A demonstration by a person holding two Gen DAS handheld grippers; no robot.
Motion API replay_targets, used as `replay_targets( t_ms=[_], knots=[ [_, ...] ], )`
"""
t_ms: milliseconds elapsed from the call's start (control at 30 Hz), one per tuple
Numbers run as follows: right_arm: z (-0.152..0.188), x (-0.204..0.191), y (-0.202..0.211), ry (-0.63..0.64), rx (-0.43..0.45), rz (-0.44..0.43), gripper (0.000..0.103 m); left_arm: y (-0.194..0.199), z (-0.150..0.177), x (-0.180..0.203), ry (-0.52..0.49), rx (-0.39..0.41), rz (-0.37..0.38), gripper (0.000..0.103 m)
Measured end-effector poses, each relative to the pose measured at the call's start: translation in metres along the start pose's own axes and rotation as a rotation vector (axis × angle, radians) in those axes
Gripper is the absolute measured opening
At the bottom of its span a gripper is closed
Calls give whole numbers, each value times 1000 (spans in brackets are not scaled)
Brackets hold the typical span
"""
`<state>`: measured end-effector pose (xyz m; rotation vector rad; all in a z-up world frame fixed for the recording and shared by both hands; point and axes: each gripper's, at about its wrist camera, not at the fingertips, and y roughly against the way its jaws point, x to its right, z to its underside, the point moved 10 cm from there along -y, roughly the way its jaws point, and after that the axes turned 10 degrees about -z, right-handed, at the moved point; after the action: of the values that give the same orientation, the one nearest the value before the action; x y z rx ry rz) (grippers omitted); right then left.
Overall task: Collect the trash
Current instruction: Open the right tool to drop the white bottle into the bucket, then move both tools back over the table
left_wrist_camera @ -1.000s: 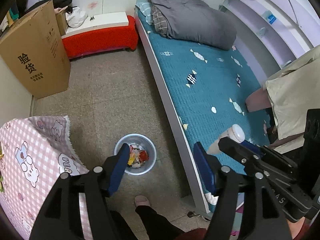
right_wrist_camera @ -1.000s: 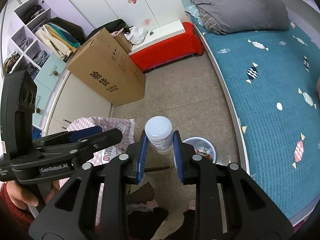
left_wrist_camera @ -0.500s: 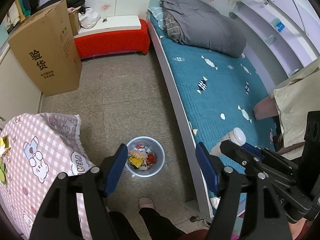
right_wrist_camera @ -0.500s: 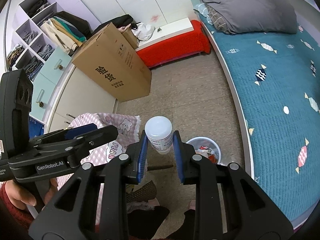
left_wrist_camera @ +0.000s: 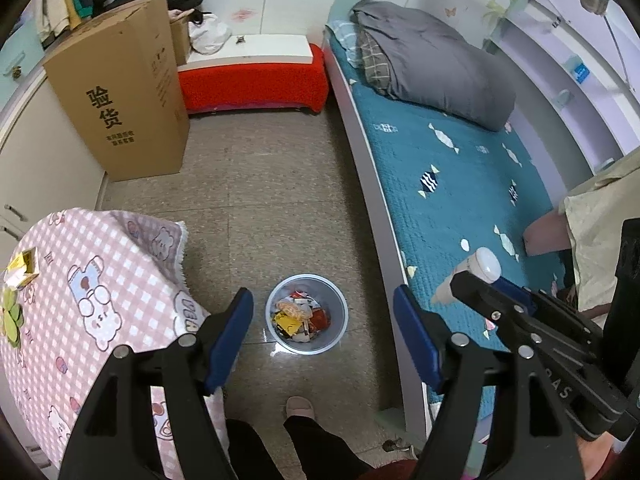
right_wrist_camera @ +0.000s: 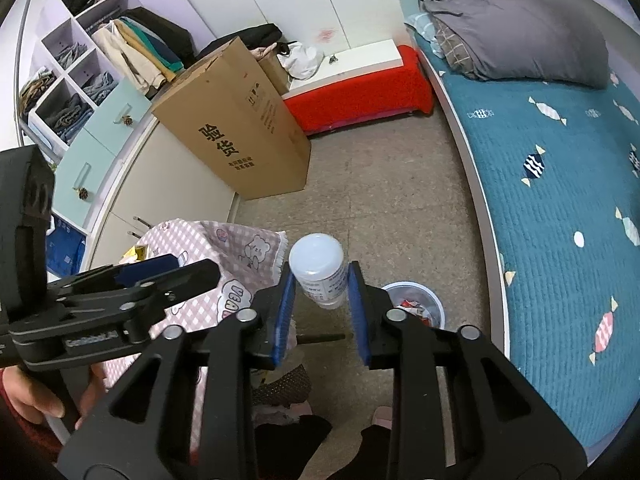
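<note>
The bottle (right_wrist_camera: 318,270) is sitting between the two blue pads of the right tongs (right_wrist_camera: 320,312), white cap pointing away from the camera. The right tongs' jaws have just been opening, and small gaps are showing between the pads and the bottle, so they are not squeezing it now. The bottle has a label with tiny print that is too small to read. It is hanging in the air above the floor, near the bin (right_wrist_camera: 414,308).

The left tongs (left_wrist_camera: 322,338) are standing wide open with nothing in them. Seen between their pads is the bin, holding bright wrappers, beside the bed (left_wrist_camera: 452,184).

The box (right_wrist_camera: 240,136) is showing big black letters, 验货. The side of the left tongs is blurry here, so the word on it cannot be read.
</note>
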<state>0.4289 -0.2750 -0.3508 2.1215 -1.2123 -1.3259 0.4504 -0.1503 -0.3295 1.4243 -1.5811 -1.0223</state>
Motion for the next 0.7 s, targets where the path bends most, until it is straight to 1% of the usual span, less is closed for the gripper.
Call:
replay_targets(
  t_ms=[67,333,467,700],
  knots=[
    [-1,0,0,12,16,30,54,2,1,-6,10,2,-7,71],
    [3,-19,-5,47,9,18,55,8,9,-30,45,14,-31,72],
    [8,-30,-8,59,-2,11,55,12,18,-41,69,17,-34,72],
    [18,-69,-32,107,-59,-24,56,17,39,-83,146,14,-50,72]
  ],
)
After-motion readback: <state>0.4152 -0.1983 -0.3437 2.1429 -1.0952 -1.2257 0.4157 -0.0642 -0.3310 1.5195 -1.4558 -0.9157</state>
